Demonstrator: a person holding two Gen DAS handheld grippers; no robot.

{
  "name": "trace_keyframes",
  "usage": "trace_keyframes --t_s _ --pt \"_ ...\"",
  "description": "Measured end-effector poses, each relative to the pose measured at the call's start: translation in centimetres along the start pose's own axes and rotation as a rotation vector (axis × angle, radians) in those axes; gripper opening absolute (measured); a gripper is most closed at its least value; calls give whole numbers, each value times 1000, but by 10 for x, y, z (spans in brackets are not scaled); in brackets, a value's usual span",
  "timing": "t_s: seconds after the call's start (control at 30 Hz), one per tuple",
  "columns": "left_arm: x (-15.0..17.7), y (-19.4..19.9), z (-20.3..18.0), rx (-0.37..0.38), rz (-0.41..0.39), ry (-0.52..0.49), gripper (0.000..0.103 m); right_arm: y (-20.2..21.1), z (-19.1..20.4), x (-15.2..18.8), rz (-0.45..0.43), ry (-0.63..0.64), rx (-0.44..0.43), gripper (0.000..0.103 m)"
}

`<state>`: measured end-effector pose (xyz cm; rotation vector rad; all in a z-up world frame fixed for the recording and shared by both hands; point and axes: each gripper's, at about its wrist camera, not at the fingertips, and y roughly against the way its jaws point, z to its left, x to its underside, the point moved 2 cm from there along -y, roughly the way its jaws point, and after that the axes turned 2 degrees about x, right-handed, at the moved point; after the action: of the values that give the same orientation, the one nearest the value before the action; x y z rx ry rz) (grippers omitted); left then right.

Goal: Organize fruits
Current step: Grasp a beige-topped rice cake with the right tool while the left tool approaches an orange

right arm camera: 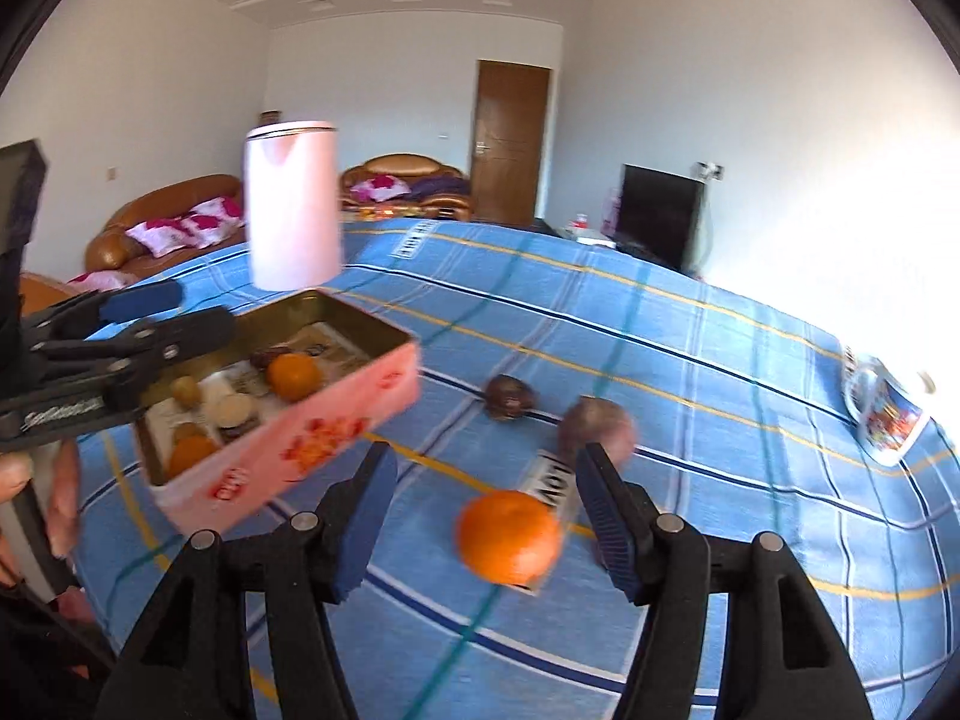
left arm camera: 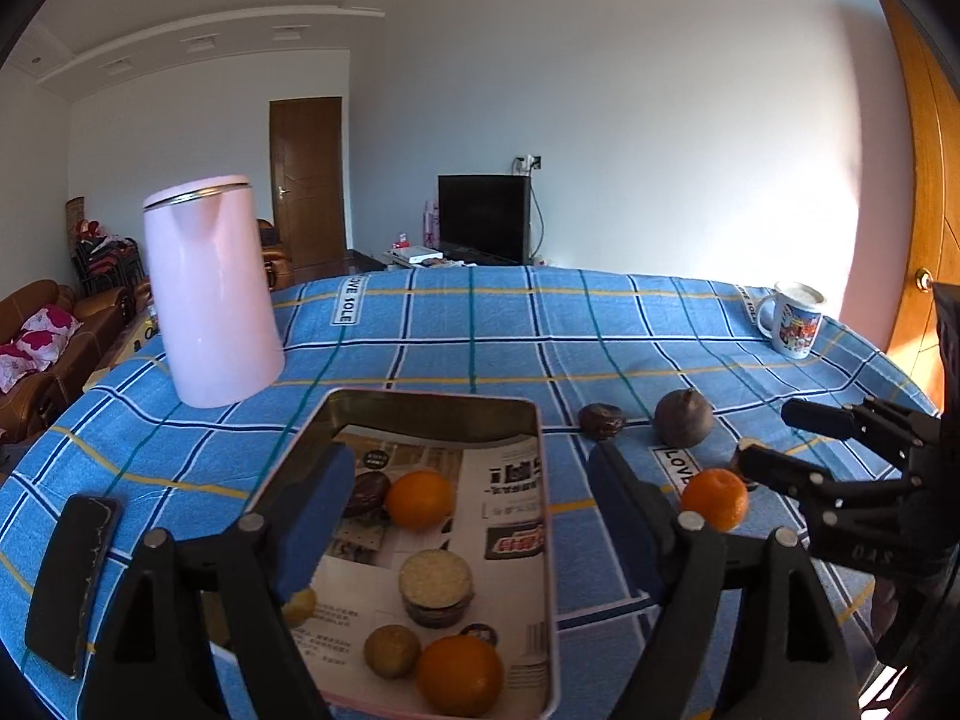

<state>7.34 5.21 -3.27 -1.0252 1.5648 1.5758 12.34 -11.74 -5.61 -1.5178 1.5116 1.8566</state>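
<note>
A pink tin box (left arm camera: 432, 399) (right arm camera: 336, 420) lined with newspaper stands on the blue checked cloth and holds two oranges (left arm camera: 419, 499), small brown fruits and a round cake. My left gripper (left arm camera: 474, 510) is open, its left finger inside the tin, its right finger outside the right wall. A loose orange (right arm camera: 509, 535) (left arm camera: 715, 498) lies on the cloth just right of the tin. My right gripper (right arm camera: 486, 516) is open and empty, with this orange between its fingers. Behind lie a dark wrinkled fruit (right arm camera: 509, 397) (left arm camera: 602, 420) and a round purplish fruit (right arm camera: 597, 425) (left arm camera: 683, 418).
A pink kettle (left arm camera: 210, 294) (right arm camera: 293, 204) stands behind the tin at the left. A printed mug (left arm camera: 793, 318) (right arm camera: 887, 414) stands at the far right near the table edge. A dark phone (left arm camera: 72, 579) lies at the left front.
</note>
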Motion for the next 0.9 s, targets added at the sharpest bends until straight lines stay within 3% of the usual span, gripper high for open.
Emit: trace_keyframes --t_s 0.17,0.5,0.57,0.6,0.63,0.9 --pt "-5 -22 -39 62 38 -45 82 -16 -49 8 77 -123 86 64" --pt "4 -55 -73 116 130 -66 82 -53 -63 18 233 -171 31 63" --pt "4 -55 -76 126 129 -61 82 -61 -64 21 276 -174 19 54" --pt "3 -55 -77 126 126 -62 82 -64 -66 22 286 -182 10 44" --pt "3 -56 -79 132 130 -69 82 -64 -67 22 287 -185 8 36" --pt "9 -66 -109 204 194 -136 82 -39 -82 29 237 -202 74 36"
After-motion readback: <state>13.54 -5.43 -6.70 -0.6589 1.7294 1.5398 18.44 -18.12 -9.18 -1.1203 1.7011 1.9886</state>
